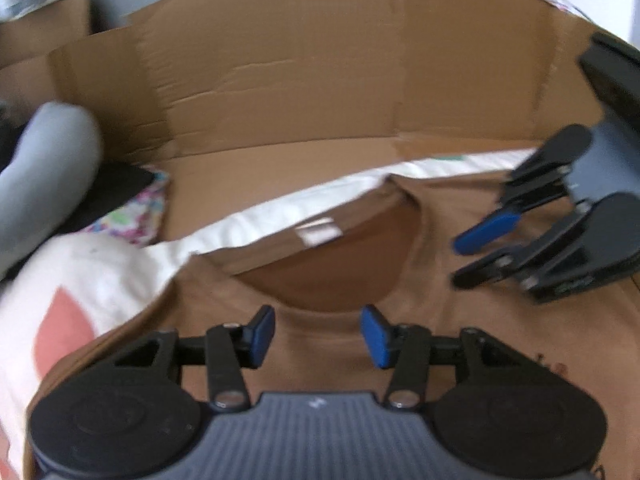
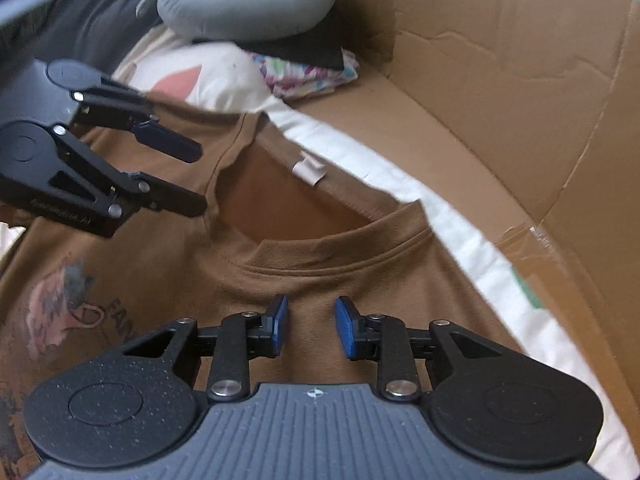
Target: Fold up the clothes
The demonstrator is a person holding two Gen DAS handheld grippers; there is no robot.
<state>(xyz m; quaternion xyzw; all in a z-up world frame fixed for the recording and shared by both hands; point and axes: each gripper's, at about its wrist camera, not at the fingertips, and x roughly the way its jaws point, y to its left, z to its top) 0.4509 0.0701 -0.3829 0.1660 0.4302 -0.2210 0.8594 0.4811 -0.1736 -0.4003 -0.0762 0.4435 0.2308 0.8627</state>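
Both sets of jaws stood partly open with nothing between the pads: the left gripper [image 1: 318, 334] hovered just below the collar of the brown T-shirt [image 2: 360, 292], and the right gripper [image 2: 310, 326] hovered over the chest beside it, neither pressing on the cloth. That shirt lay spread face up, collar away from the grippers, on a white sheet [image 2: 460, 216], its printed design [image 2: 60, 300] toward the left shoulder and a small white label [image 2: 310, 170] showing inside the neck. By appearance it was a light, limp cotton garment that would sag and crease when lifted; the ribbed collar and shoulder seams looked the firmest places to pinch. Beyond the sheet, a cardboard box [image 1: 280, 80], cut open, formed a floor and back wall around the work area; nothing lay on its bare floor near the collar. At its far left corner sat a patterned cloth [image 2: 316, 74] under a dark garment [image 2: 296, 50] and a grey neck pillow [image 2: 248, 0].
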